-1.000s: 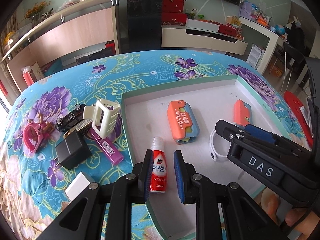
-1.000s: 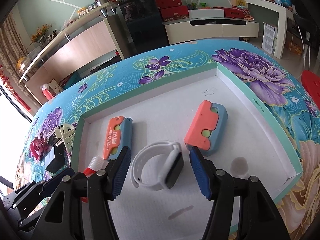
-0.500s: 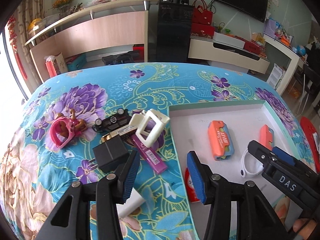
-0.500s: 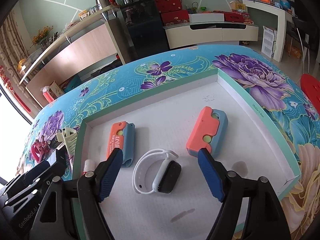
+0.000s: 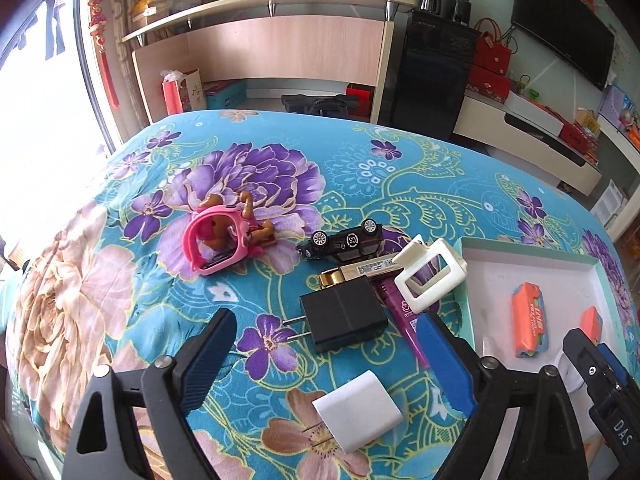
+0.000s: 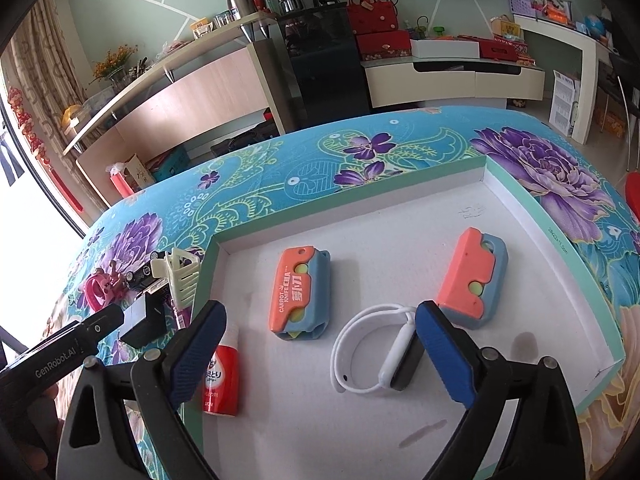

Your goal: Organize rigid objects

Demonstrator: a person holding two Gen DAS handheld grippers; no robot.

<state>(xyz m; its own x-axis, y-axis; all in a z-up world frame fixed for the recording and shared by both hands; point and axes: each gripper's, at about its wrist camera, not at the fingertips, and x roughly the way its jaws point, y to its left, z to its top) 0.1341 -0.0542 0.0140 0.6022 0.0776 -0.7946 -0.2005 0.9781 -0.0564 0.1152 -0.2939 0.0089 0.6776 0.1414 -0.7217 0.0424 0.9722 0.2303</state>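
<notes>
With both jaws just opened and empty, my left gripper [image 5: 326, 360] could knock the charger [image 5: 343, 317] aside

The left gripper [image 5: 326, 364] has two black plastic arms with triangular cut-outs, each tipped with a blue ribbed pad and studded with round silver screws along its top. The right gripper [image 6: 320, 354] is built the same way, with blue textured pads on black arms, silver screw heads and triangular openings near the base. Seen from the other's camera, each gripper shows a long black body with white lettering, "DAS" on the right one and "GenRobot.AI" on the left one, with part of a hand [image 6: 28, 436] wrapped under the latter.
</notes>
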